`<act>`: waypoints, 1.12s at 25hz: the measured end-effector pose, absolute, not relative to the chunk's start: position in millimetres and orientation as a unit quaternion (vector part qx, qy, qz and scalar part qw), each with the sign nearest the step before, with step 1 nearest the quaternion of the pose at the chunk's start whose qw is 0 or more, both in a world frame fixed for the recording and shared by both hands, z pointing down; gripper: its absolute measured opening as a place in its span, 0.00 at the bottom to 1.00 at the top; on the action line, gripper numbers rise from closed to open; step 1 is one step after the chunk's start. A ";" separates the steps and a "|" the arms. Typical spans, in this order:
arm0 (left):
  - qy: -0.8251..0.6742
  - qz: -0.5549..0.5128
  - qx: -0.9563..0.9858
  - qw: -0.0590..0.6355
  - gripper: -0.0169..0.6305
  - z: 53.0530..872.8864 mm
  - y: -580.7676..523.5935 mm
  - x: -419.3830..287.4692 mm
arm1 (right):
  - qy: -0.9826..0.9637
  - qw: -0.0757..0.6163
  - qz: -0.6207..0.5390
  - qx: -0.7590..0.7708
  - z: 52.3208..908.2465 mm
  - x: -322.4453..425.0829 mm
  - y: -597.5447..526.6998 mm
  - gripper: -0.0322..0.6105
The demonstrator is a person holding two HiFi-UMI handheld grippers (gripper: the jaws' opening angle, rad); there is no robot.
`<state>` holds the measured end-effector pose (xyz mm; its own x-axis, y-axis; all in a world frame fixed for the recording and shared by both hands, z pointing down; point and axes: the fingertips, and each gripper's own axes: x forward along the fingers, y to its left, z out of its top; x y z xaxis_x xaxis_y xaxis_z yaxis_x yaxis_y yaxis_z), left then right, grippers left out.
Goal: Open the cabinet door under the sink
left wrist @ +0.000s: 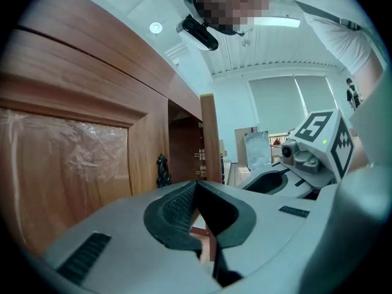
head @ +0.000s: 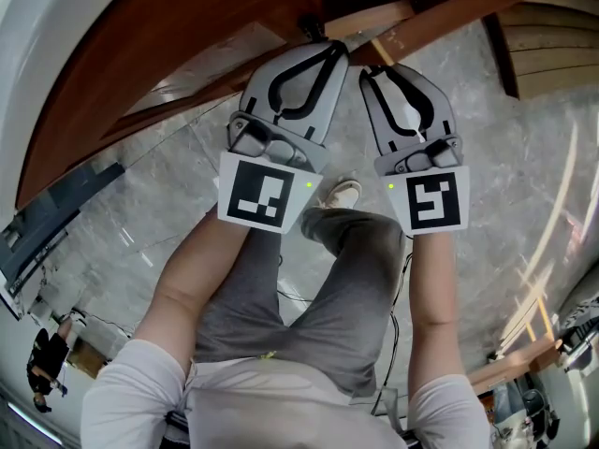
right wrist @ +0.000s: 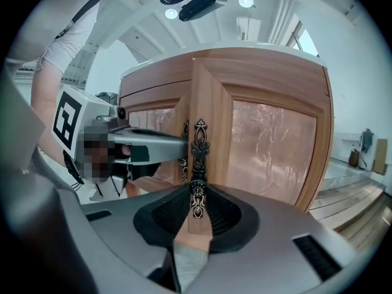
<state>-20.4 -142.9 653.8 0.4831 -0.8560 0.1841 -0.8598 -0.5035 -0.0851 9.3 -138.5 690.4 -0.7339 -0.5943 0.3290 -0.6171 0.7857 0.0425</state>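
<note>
Two brown wooden cabinet doors with film-covered panels fill the views. The right door [right wrist: 269, 139] carries an ornate dark metal handle [right wrist: 198, 155], and my right gripper [right wrist: 197, 190] is shut on its lower end. In the head view my right gripper [head: 367, 66] meets that door's top edge [head: 468, 12]. My left gripper [head: 328, 43] is just to its left with its jaws together at the gap between the doors. The left gripper view shows its tips [left wrist: 196, 185] touching, the left door's handle [left wrist: 163, 170] beyond them, and a dark opening [left wrist: 184, 146] beside an upright wooden edge [left wrist: 210, 136].
Below lies a grey marble floor [head: 487, 241], with the person's legs and a white shoe [head: 342, 195] directly under the grippers. Wooden boards [head: 552, 54] lie at the upper right. Another person [head: 45, 363] stands far off at the lower left.
</note>
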 end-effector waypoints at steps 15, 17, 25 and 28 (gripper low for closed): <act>-0.487 0.138 0.861 -0.043 0.04 653.3 -148.5 12.6 | -0.931 0.168 0.055 0.320 688.3 41.6 -128.2 0.20; -0.486 0.136 0.862 -0.038 0.04 653.3 -145.7 15.9 | -0.930 0.174 0.055 0.318 688.3 44.9 -125.9 0.20; -0.474 0.140 0.869 -0.022 0.04 655.3 -141.3 31.7 | -0.924 0.182 0.070 0.328 689.3 61.6 -120.0 0.20; -0.459 0.143 0.877 -0.027 0.04 653.6 -140.2 40.5 | -0.919 0.180 0.081 0.341 687.4 69.0 -120.1 0.20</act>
<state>40.5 -140.2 653.6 0.5385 -0.8119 0.2253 -0.7964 -0.5778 -0.1785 69.0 -120.1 687.4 -0.7022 -0.5980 0.3863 -0.6563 0.7541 -0.0255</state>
